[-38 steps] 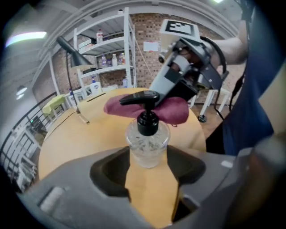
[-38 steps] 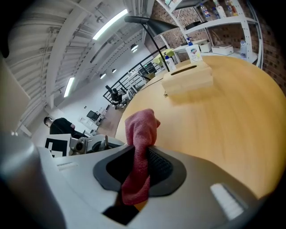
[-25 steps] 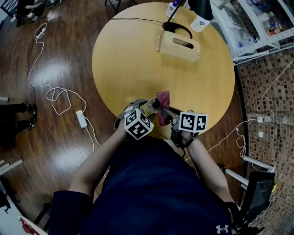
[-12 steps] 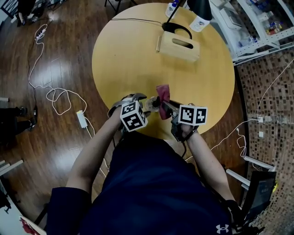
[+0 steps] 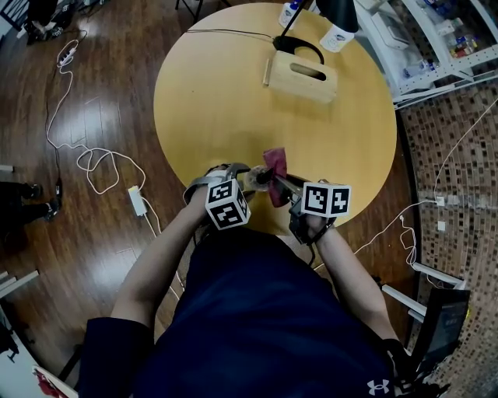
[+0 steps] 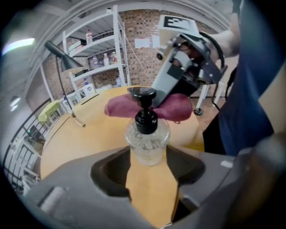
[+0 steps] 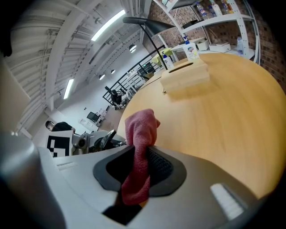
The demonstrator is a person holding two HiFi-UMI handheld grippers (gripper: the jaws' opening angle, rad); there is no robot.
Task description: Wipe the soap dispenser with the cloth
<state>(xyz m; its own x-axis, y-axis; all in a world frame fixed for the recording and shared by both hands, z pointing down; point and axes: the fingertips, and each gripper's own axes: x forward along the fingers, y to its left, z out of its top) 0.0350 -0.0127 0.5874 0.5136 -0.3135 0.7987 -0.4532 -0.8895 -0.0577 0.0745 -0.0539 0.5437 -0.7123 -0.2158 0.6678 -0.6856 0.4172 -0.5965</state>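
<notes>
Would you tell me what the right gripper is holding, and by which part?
The red cloth, pinched around its middle between the jaws; one end sticks out past them.

Left gripper (image 6: 148, 156) just tightened, laden — right gripper (image 7: 141, 157) clamped.

Round yellow wooden table (image 5: 233, 101). Far right on it: wooden box (image 5: 303, 75) with a slot on top, black lamp base (image 5: 299, 47) just behind. White bottle (image 5: 337, 39) and blue-capped bottle (image 5: 290, 14) at far edge. Thin cable (image 5: 226, 33) along far side.
</notes>
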